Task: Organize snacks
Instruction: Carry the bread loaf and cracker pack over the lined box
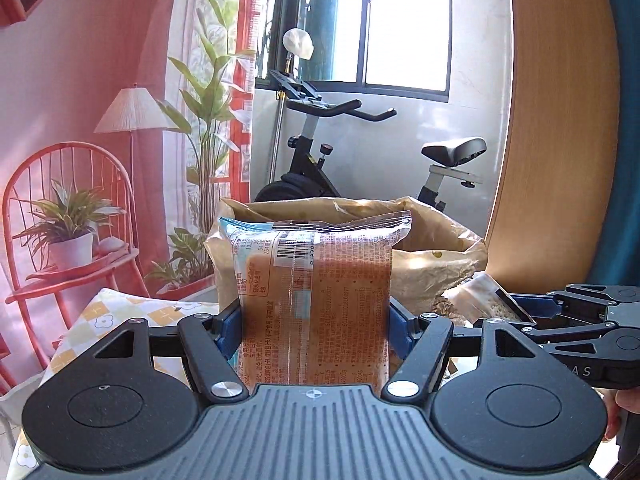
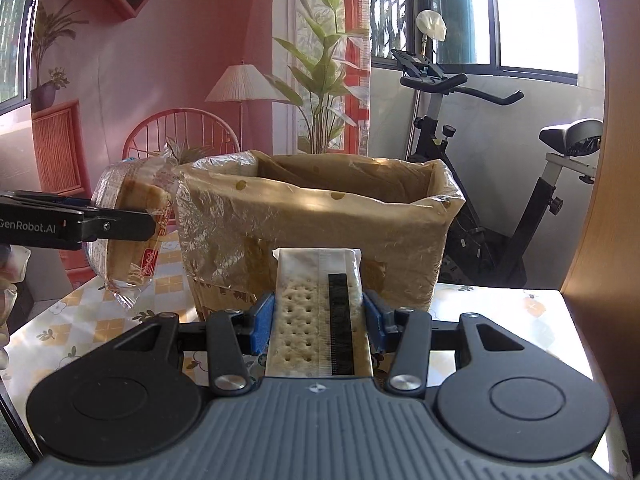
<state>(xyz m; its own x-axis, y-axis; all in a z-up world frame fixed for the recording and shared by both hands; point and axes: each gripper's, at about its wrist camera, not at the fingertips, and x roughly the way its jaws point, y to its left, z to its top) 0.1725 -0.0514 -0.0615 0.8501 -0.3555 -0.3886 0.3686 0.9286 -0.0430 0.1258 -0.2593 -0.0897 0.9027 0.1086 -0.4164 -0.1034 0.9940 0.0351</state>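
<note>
My left gripper (image 1: 316,320) is shut on a wrapped bread snack (image 1: 316,280) with a barcode on its clear wrapper, held upright in front of the box. In the right wrist view the same bread packet (image 2: 132,220) hangs at the left in the left gripper (image 2: 154,220). My right gripper (image 2: 319,320) is shut on a pack of pale crackers (image 2: 316,312) in a clear wrapper with a black strip. The left wrist view shows this cracker pack (image 1: 480,300) held by the right gripper (image 1: 524,312). A cardboard box (image 2: 320,216) lined with plastic film stands open-topped just beyond both snacks.
The table (image 2: 100,320) carries a yellow-and-white checked cloth with flowers. A curved wooden panel (image 2: 600,200) rises at the right. An exercise bike (image 2: 500,200) stands behind the box by the window. A pink wall mural with chair, lamp and plants fills the left.
</note>
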